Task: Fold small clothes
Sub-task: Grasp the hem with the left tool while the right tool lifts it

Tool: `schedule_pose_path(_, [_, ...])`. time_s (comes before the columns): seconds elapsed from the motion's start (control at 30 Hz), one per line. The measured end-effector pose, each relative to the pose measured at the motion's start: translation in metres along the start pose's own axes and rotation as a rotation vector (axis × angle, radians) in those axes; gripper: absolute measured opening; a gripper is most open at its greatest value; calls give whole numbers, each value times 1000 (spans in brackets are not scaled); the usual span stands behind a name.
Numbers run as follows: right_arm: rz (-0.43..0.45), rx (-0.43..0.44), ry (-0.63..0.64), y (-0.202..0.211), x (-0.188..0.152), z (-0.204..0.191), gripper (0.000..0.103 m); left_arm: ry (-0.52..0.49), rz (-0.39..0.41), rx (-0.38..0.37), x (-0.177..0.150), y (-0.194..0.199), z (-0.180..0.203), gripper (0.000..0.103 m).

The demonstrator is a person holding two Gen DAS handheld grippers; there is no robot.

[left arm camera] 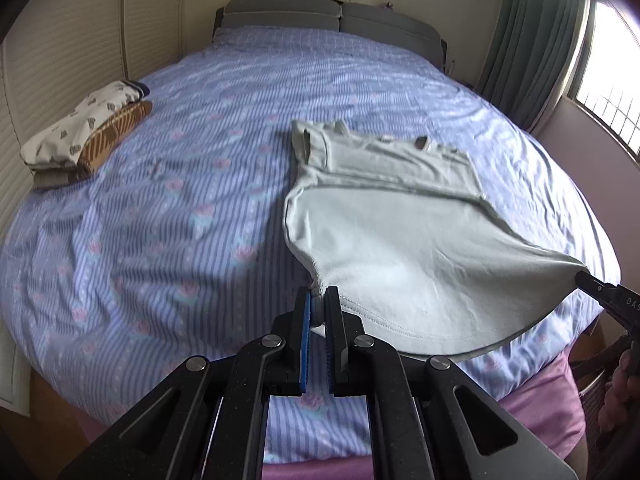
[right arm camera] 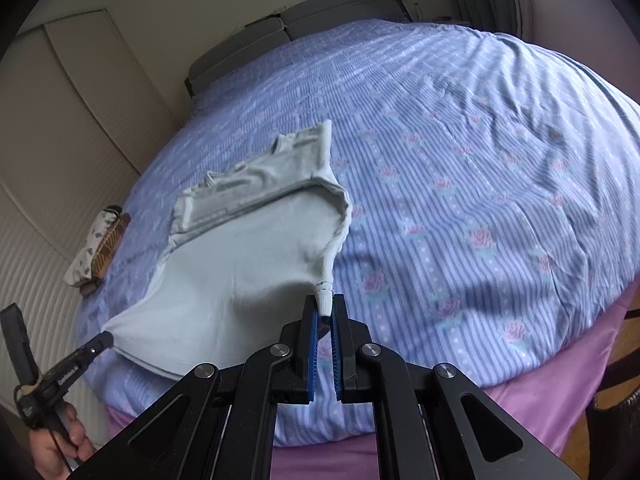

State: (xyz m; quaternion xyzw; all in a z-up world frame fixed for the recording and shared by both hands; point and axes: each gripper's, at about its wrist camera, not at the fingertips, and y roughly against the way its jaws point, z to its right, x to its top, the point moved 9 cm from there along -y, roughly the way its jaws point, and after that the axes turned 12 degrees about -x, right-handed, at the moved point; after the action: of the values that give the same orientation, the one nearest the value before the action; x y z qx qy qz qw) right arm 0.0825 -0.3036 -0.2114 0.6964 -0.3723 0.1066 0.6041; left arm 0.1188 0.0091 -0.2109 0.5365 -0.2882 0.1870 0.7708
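A pale grey-green small shirt [left arm camera: 392, 232] lies on the bed, its far part folded with sleeves tucked in. My left gripper [left arm camera: 319, 304] is shut on the shirt's near left hem corner. My right gripper [right arm camera: 325, 312] is shut on the near right hem corner; it also shows at the right edge of the left wrist view [left arm camera: 584, 276]. The hem is lifted and stretched taut between the two grippers. The shirt also shows in the right wrist view [right arm camera: 248, 248], with the left gripper [right arm camera: 106, 338] at its left corner.
The bed [left arm camera: 180, 208] has a blue striped floral sheet. A stack of folded clothes [left arm camera: 80, 140] sits at its left edge by the wall. A grey headboard [left arm camera: 332, 16] is at the far end. A curtain and window [left arm camera: 600, 60] are on the right.
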Motion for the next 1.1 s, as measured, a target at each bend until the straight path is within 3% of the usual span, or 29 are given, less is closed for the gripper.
schedule_pose_path(0.23, [75,45,-16,16,41,-12,7,13,60,-19,41,2,0,8])
schedule_pose_path(0.57, [186,81,-52,3,115,-27,7,10,169,-26,132,-11,-4,8])
schedule_pose_path(0.83, [174,55,-101,-60,170,-31,7,21,170,-7,184,-67,-23,8])
schedule_pose_path(1.1, [108,19,-124,-138,188,-31,7,41,125,10,201,-138,-43,8])
